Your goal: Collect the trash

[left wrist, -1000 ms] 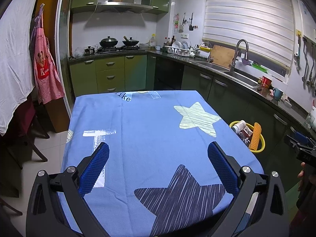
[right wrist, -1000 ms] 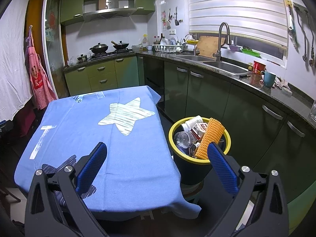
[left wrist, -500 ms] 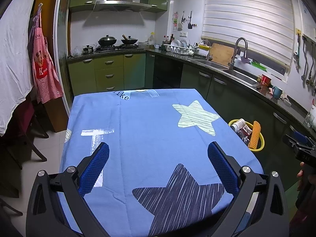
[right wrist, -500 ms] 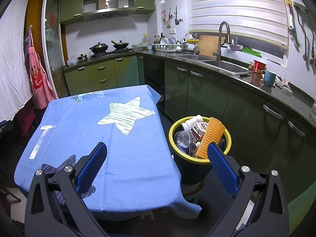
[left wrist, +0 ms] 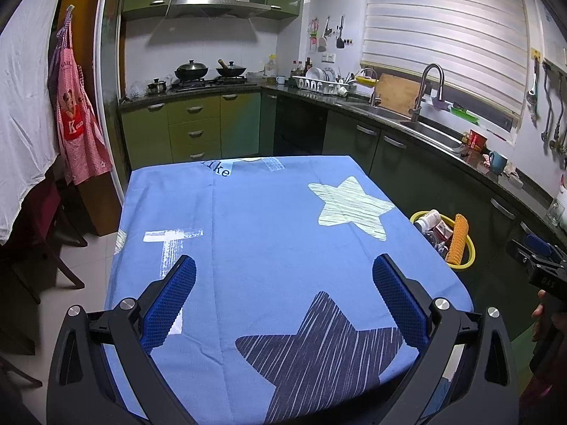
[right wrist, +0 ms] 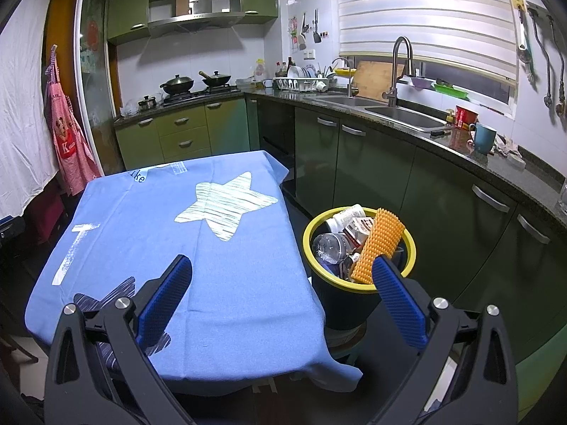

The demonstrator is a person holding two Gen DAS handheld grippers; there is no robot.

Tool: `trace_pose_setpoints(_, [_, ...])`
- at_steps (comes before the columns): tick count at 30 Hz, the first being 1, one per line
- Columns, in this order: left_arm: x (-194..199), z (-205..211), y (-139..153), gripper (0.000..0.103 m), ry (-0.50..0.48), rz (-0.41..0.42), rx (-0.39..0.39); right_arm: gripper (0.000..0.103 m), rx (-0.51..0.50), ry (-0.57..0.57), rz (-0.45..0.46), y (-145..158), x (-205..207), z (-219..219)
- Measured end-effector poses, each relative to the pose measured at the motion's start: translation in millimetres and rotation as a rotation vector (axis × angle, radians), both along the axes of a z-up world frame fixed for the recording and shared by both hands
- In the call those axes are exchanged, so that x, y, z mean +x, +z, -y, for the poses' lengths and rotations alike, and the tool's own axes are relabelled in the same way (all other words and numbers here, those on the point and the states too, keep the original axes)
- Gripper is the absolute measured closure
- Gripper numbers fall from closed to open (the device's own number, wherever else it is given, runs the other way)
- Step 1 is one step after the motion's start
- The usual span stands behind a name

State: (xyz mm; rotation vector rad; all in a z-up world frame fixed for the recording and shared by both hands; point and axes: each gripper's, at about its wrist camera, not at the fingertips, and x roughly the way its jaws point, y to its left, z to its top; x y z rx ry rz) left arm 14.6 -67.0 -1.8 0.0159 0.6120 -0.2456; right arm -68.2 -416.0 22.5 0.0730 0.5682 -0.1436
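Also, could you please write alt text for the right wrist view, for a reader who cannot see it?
An open right gripper with blue-padded fingers hovers, empty, over the edge of a table under a blue star-print cloth. Beside the table stands a yellow-rimmed black bin holding an orange ridged sponge, a clear plastic bottle and other trash, with green kitchen cabinets behind.

A blue tablecloth (left wrist: 269, 233) printed with stars covers the table. Behind it, green cabinets (left wrist: 193, 131) run under a dark counter. Two woks (left wrist: 211, 69) sit on the stove, with a dish rack (left wrist: 320, 84) further along. A tall faucet (right wrist: 402, 65) bends over the sink (right wrist: 400, 113), and a blue mug (right wrist: 483, 138) stands near it. A red checked apron (left wrist: 76, 124) hangs at the left.
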Motion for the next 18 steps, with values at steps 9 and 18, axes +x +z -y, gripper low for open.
trace_pose_setpoints(9, [5,2,-1,0.005,0.021,0.009,0.019,0.006,0.005,0.002,-0.008,-5,2,-1])
trace_pose_setpoints(18, [21,-7,-7,0.005,0.05,-0.028,0.019,0.006,0.017,-0.002,-0.019,-10,8,1])
